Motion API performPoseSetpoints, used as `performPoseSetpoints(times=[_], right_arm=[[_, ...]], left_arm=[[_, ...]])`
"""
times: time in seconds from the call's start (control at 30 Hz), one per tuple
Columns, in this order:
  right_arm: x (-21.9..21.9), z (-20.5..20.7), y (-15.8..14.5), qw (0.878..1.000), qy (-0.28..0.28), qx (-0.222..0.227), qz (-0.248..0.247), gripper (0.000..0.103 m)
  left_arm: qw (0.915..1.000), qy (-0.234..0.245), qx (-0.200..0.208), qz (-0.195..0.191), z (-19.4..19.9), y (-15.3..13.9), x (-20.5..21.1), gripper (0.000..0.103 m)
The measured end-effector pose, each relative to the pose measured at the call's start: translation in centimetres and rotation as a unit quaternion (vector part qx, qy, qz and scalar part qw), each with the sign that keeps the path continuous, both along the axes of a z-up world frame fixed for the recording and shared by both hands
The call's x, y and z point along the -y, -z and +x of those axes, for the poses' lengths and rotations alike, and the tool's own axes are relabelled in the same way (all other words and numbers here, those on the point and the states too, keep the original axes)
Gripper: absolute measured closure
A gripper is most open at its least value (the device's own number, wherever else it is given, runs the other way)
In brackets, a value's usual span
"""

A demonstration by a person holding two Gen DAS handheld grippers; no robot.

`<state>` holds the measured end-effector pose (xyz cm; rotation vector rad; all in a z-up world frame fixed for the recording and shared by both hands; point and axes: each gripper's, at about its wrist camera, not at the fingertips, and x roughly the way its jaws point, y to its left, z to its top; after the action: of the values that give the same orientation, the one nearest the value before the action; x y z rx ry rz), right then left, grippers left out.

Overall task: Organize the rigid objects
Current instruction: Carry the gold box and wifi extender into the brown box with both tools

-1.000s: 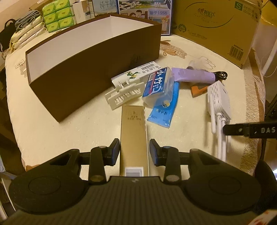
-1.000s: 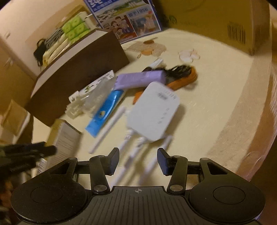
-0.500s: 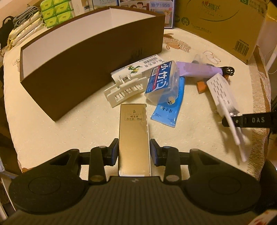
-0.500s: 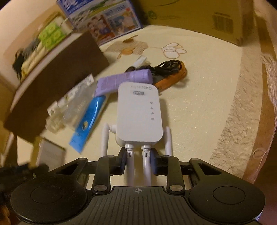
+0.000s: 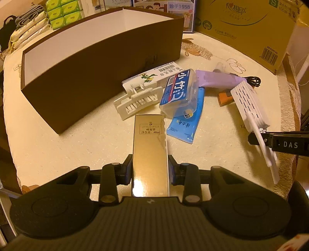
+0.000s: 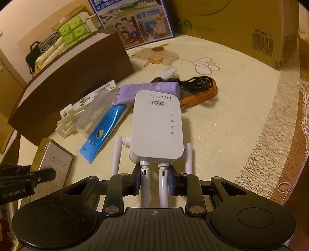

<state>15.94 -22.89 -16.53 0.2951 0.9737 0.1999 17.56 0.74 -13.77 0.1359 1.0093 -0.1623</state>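
Note:
My left gripper (image 5: 150, 170) is shut on a long gold carton (image 5: 150, 152) and holds it just above the tablecloth, pointing at the pile. My right gripper (image 6: 154, 180) is shut on the two middle antennas of a white WiFi repeater (image 6: 156, 125), lifted and tilted; it also shows in the left wrist view (image 5: 249, 103). A big brown box with a white inside (image 5: 100, 63) stands open at the back left. The pile holds a white plastic rack (image 5: 139, 100), a clear blue-label case (image 5: 178, 90), a blue tube (image 5: 186, 121), a purple tube (image 5: 218, 80) and a white printed carton (image 5: 152, 75).
An orange item with a black cable (image 6: 197, 90) lies behind the repeater. A large cardboard carton (image 5: 251, 29) stands at the back right, a picture box (image 6: 135, 23) behind the brown box, tissue packs (image 5: 63, 11) far left. The table edge runs close on the right.
My right gripper closed on the repeater's antennas and lifted it off the cloth. My left gripper closed on the gold carton and raised it, moving a little toward the pile.

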Motion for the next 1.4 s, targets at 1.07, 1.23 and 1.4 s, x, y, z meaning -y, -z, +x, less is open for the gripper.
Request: performPoseSetpoints(times=[1.07, 1.23, 1.4], right_arm=[[-10.8, 13.5, -13.8, 0.972, -0.199, 0.123, -0.017, 0.078], [-13.9, 18.0, -15.1, 0.963, -0.232, 0.135, -0.024, 0.079], [-16.6, 22.2, -14.9, 0.954, -0.264, 0.137, -0.044, 0.079]], left_arm=[[0.9886, -0.068, 0.133, -0.021, 9.0, -13.1, -4.3, 0.072], [0.9854, -0.097, 0.139, -0.019, 13.3, -14.2, -6.1, 0.072], [0.9831, -0.13, 0.128, -0.011, 17.5, -13.5, -7.8, 0.072]])
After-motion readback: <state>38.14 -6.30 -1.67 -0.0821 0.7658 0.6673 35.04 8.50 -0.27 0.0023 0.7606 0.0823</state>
